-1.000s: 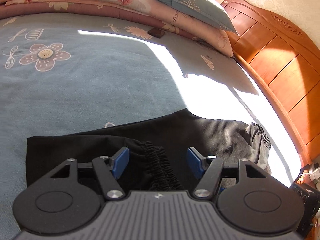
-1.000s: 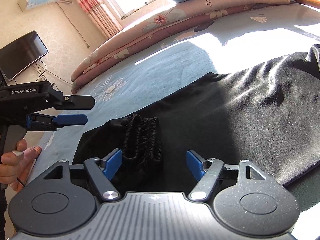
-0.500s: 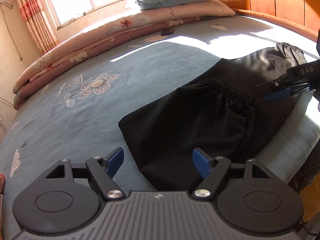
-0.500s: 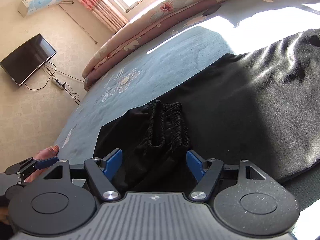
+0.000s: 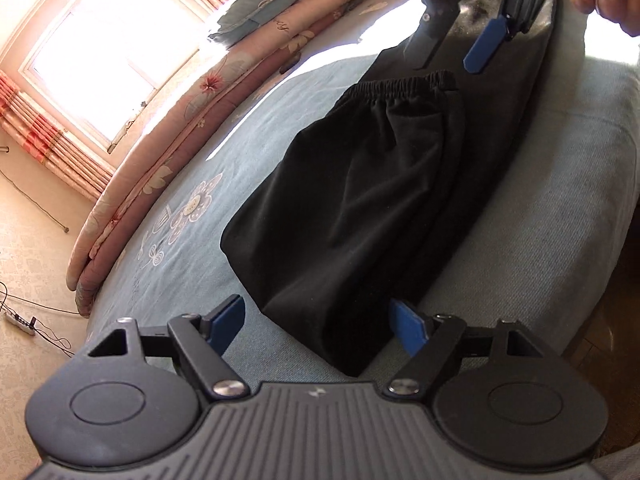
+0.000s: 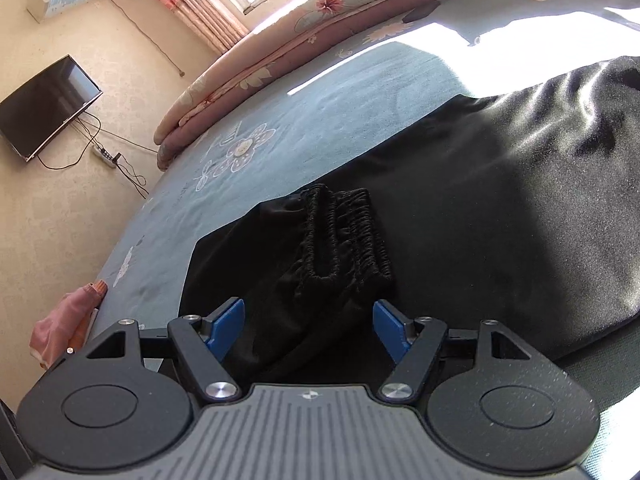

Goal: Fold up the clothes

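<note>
The black trousers (image 5: 360, 208) lie folded on the blue bed (image 5: 540, 208), elastic waistband (image 6: 344, 236) on top. The left gripper (image 5: 320, 326) sits at their folded end, jaws wide and just opened further, pads clear of the cloth. The right gripper (image 6: 308, 328) hovers at the waistband, jaws wide, gripping nothing.

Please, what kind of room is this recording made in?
Most likely a home bedroom. The black garment lies on a bed with a blue flowered cover, folded quilts and a pillow are stacked by a curtained window, and a television hangs on the wall.
</note>
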A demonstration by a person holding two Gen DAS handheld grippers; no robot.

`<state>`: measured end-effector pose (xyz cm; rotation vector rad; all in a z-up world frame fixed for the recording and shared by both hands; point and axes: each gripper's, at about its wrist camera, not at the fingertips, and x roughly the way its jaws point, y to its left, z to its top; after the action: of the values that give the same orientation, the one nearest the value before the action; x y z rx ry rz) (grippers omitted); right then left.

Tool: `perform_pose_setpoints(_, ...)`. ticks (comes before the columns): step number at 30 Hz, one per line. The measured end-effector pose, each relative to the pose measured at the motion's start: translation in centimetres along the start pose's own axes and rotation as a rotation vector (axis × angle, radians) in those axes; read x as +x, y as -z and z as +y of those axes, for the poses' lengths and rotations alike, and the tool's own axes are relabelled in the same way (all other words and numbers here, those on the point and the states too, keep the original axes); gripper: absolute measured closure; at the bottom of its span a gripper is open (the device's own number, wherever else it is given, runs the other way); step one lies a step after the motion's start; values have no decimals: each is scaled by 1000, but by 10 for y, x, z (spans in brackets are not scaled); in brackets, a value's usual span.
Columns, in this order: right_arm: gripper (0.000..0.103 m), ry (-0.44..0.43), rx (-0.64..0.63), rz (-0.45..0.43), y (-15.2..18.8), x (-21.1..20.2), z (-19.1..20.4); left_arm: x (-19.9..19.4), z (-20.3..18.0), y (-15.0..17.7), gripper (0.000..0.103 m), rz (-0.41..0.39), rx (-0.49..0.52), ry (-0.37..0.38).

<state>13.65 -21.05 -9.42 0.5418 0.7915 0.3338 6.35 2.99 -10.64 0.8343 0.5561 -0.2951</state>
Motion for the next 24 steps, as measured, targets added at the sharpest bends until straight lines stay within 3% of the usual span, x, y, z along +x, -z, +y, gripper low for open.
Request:
perform_pose_setpoints(6, 28, 2, -9, 23, 1, 7, 2, 14, 1, 3, 21, 25, 36, -39)
perform_pose_setpoints(15, 28, 4, 14, 23, 1, 12, -3, 25, -10, 13, 20, 46, 219, -156)
perform_pose_setpoints(20, 28, 4, 49, 17, -3, 17, -9, 18, -4, 21, 20, 46, 172, -151)
perform_pose_setpoints(24, 28, 63, 29, -24, -9, 20, -10, 20, -5, 18, 21, 50, 186, -146)
